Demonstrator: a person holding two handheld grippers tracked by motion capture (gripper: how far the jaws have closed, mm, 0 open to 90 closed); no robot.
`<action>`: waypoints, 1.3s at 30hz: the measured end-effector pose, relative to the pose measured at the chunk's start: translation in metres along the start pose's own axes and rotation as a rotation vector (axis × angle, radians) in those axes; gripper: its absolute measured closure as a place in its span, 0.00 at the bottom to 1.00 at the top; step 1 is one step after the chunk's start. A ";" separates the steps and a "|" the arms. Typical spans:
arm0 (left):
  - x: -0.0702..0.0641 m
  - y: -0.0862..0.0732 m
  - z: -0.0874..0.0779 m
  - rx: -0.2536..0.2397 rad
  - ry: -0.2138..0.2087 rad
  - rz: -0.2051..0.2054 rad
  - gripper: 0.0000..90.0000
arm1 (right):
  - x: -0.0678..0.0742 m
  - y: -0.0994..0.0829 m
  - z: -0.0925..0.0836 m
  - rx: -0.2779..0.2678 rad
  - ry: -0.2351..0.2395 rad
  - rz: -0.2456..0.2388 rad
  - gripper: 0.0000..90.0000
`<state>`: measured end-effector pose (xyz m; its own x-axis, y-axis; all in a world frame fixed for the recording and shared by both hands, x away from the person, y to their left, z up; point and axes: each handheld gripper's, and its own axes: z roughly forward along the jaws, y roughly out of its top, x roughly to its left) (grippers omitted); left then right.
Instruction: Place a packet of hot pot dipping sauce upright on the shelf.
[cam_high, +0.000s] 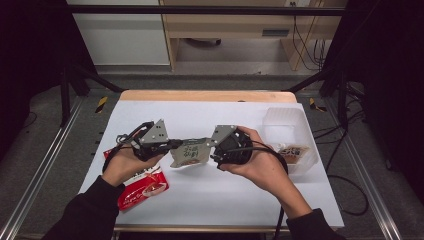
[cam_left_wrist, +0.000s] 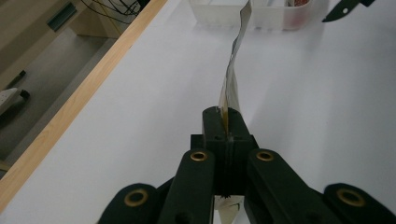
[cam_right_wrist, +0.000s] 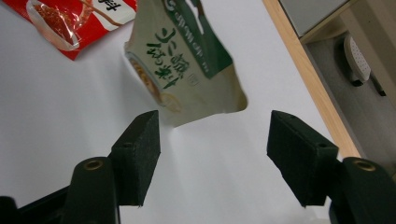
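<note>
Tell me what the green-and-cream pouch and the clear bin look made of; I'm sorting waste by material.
The pouch looks like thin glossy plastic film, possibly laminated: seen edge-on in the left gripper view it bends like a sheet. The bin seems translucent, frosted rigid plastic; its contents show dimly through the wall.

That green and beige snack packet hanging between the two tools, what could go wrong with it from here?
The left tool pinches only the thin edge of the green and beige packet, so it might slip and drop onto the white table. The right tool stands open with nothing between its pads; closing now, it could miss the packet's corner. If both pull, the packet could perhaps tear.
</note>
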<state>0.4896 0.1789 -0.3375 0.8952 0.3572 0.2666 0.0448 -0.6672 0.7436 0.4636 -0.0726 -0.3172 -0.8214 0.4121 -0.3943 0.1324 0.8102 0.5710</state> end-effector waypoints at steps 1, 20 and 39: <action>0.000 0.001 0.000 0.003 -0.004 0.003 1.00 | -0.002 0.001 0.000 0.000 0.002 0.000 0.40; -0.013 0.017 0.003 -0.031 -0.072 0.059 1.00 | -0.012 0.014 0.023 0.090 0.136 -0.081 0.60; -0.015 0.017 0.006 -0.031 -0.086 0.047 1.00 | -0.010 0.017 0.037 0.128 0.209 -0.110 1.00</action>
<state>0.4802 0.1581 -0.3325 0.9308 0.2679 0.2487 -0.0105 -0.6605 0.7507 0.4943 -0.0477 -0.3305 -0.9297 0.2344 -0.2841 0.0942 0.8970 0.4320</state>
